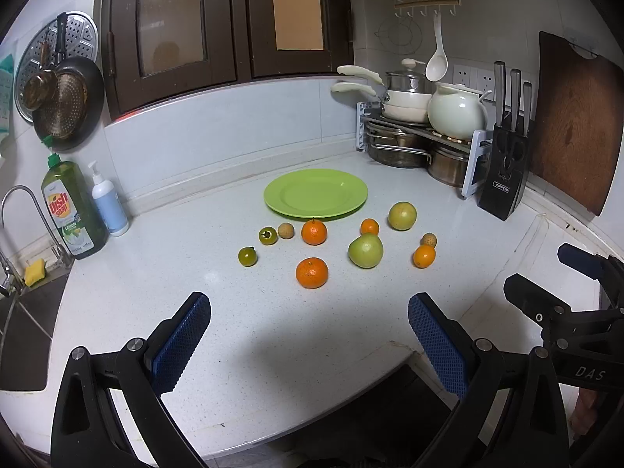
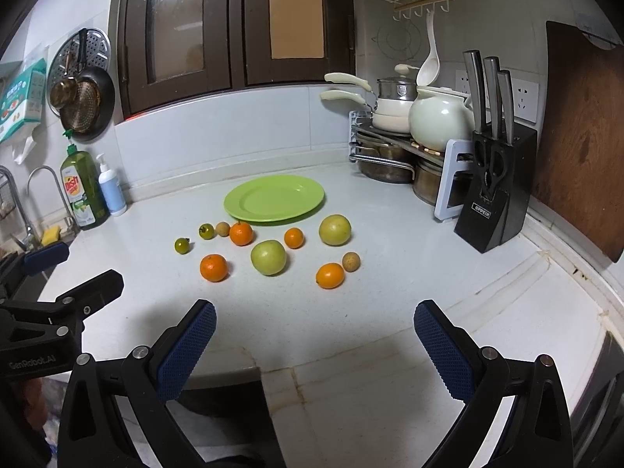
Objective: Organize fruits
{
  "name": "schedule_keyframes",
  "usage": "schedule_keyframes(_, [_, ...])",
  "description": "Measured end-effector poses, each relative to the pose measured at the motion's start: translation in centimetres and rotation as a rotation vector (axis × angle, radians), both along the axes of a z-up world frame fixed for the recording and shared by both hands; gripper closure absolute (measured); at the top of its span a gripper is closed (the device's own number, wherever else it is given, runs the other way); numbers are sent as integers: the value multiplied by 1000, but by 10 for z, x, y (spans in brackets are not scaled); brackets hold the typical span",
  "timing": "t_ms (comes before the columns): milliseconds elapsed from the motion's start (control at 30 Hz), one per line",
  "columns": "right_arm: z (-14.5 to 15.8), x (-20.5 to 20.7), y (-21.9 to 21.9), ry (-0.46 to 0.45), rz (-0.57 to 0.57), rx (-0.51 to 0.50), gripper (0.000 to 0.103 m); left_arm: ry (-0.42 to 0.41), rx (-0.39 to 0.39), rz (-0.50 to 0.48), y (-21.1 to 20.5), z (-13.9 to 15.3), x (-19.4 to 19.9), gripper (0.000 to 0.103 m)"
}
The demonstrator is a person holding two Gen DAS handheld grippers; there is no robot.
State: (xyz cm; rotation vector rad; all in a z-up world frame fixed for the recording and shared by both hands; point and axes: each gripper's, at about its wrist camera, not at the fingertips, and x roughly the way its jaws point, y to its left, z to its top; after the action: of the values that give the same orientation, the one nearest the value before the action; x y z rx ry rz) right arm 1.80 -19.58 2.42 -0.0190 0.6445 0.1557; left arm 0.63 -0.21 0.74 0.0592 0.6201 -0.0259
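White countertop (image 1: 273,331), tiled wall (image 1: 218,132), dark cabinets (image 1: 218,27)

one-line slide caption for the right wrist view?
Open right hand-held gripper hovers over the counter before nine scattered fruits and an empty green plate.

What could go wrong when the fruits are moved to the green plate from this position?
1. The fruits are round and lie loose on the smooth counter; a nudge from the jaws may send the near orange rolling toward the front edge.
2. The pear sits close to a small orange; reaching for one may knock the other.
3. The green plate is shallow, so fruit set down there may roll off.
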Motion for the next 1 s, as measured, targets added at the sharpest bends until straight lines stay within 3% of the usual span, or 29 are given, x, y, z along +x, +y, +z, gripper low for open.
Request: schedule_keyframes(1000, [-1,7,-2,7,3,-2,1,15,2,-4,-3,-3,9,0])
